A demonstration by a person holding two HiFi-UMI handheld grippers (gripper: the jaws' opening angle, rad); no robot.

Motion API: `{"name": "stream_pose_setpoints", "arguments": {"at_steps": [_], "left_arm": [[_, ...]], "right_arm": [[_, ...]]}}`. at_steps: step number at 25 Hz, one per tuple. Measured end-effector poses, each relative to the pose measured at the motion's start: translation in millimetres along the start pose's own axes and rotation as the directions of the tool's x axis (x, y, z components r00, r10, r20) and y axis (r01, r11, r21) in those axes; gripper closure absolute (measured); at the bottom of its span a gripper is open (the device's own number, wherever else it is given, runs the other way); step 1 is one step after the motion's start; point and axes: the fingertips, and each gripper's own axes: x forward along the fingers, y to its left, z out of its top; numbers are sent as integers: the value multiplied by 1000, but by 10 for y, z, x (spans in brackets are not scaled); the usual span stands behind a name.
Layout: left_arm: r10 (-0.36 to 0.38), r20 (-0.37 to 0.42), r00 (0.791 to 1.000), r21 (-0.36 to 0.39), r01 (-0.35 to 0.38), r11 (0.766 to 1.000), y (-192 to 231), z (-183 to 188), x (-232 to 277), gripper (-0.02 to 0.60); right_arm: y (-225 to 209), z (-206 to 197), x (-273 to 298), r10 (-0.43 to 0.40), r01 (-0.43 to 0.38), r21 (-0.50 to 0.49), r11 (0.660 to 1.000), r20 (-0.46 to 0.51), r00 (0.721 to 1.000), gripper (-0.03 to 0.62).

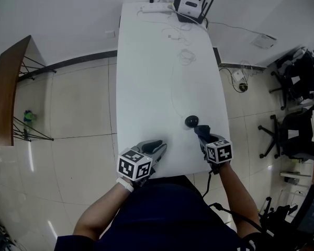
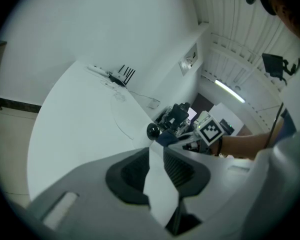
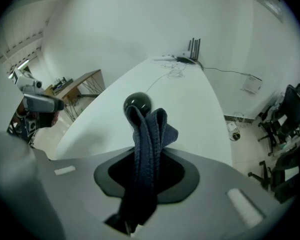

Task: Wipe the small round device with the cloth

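One router (image 1: 191,5) sits far behind; right tool (image 3: 147,160) clamps cloth (image 3: 150,131) by the device (image 3: 138,102), left tool (image 2: 161,158) slightly open, empty.

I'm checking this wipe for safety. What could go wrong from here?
1. The small round device sits loose on the table. The left gripper waits off to the side with nothing in it and is not steadying the device, so a push from the cloth in the right gripper could roll or slide it.
2. A thin cable seems to run from the device up the table; if the device shifts, the cable may get tugged.
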Motion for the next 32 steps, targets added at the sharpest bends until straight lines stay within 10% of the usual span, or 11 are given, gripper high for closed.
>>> {"name": "stream_pose_setpoints", "arguments": {"at_steps": [6, 10, 14, 19, 25, 32], "left_arm": [[12, -9, 1000, -2, -12, 1000, 37, -43, -27, 492], [14, -18, 1000, 9, -14, 1000, -1, -86, -28, 492], [28, -28, 999, 12, -28, 1000, -19, -118, -25, 492], [38, -24, 999, -20, -39, 999, -40, -110, 4, 492], [47, -23, 999, -28, -47, 998, -106, -119, 42, 495], [58, -19, 998, -57, -59, 997, -10, -182, -13, 495]], "right_arm": [[-191, 816, -456, -116, 147, -99, 984, 265, 957, 496], [224, 916, -358, -129, 235, -425, 874, 265, 956, 496], [396, 771, -239, -131, 254, -536, 805, 257, 958, 496], [-14, 667, -180, -172, 249, -372, 894, 228, 958, 496], [-109, 66, 333, -36, 42, -104, 994, 62, 997, 496], [562, -351, 428, 227, -219, 217, 951, -10, 974, 496]]}}
